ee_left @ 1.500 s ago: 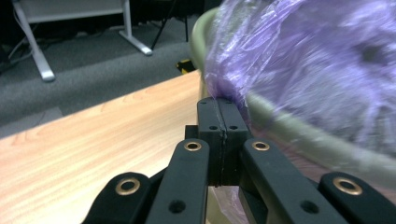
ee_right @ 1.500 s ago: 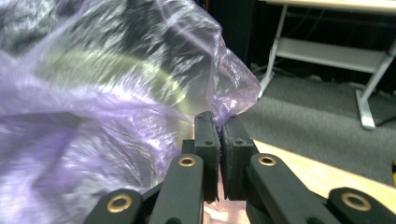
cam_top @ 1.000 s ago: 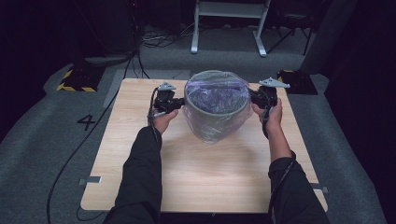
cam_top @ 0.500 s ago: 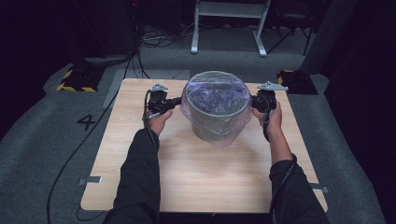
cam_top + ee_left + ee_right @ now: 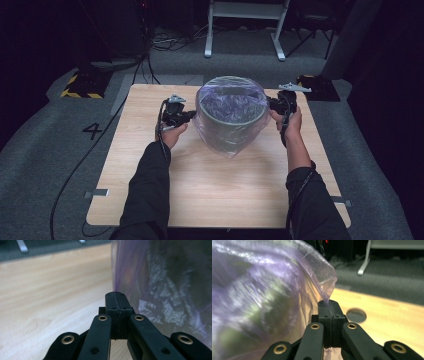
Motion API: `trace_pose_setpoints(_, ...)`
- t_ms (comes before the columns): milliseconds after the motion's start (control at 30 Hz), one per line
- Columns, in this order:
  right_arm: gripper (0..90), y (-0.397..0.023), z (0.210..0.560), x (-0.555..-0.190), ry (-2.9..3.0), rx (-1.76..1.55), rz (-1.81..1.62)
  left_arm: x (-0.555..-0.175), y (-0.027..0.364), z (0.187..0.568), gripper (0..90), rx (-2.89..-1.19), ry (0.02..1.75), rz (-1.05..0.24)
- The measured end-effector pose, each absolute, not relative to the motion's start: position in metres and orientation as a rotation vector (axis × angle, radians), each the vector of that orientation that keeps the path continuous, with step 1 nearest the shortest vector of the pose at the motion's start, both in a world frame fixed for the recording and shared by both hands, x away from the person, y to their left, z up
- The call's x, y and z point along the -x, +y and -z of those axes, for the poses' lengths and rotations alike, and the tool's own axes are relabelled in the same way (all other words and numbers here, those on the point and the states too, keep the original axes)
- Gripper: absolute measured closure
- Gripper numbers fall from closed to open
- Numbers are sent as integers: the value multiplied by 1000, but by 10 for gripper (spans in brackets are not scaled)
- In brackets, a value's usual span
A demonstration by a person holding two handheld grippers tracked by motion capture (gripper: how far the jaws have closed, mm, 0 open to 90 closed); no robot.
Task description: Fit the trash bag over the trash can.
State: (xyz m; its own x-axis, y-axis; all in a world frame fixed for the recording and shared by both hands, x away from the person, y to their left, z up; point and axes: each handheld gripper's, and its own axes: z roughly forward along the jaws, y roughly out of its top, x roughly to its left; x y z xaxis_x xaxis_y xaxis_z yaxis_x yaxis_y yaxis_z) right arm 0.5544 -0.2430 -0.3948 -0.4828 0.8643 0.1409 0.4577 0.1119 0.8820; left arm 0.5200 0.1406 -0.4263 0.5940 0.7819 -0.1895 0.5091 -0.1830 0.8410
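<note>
While both hands hold level on either side of the bin, the translucent purple bin liner (image 5: 231,120) is being drawn over a round grey wastebasket (image 5: 227,131) on the wooden table (image 5: 150,135). The left gripper (image 5: 187,116) is clenched on the liner's edge: in the left gripper view its 2 black jaws meet flat, with a thin pleat of purple film (image 5: 115,287) rising straight out of the seam between them. The right gripper (image 5: 272,103) is the same story, jaws pressed together on a peak of plastic (image 5: 325,293) that fans up and away to that gripper's left.

What has changed over the last second? In the high view the liner has come lower down the wastebasket's wall; it now wraps the whole drum and bulges to a loose point below the bottom edge, on the person's side. Both grippers have slid a touch farther up the table with it, the right one sitting a bit higher in the picture than the left. The grips themselves have not let go at any point.

So the bag reads as seated over the rim, the film stretched taut between the 2 tools, directly ahead of each jaw tip. My call: fitting is nearly done, and what is left is settling the slack and releasing both edges. Past the right gripper's tips, a round hole in the tabletop (image 5: 356,315) lies just beyond.
</note>
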Motion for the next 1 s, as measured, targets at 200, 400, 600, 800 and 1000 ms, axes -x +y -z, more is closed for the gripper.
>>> trace_pose_setpoints(200,900,-249,412,-558,1992,-1336,-1315,-520,144,421,885,-1748,1068,-422)
trace_pose_setpoints(400,900,-246,423,-562,2031,-1347,-1253,-522,139,413,848,-1696,1101,-507)
trace_pose_setpoints(600,900,-240,438,-568,2120,-1385,-1226,-532,132,409,897,-1742,1111,-523)
trace_pose_setpoints(800,891,-235,439,-568,2119,-1360,-1212,-548,125,419,898,-1866,1232,-504)
trace_pose_setpoints(1000,900,-244,438,-564,2099,-1348,-1250,-543,120,430,898,-1921,1180,-422)
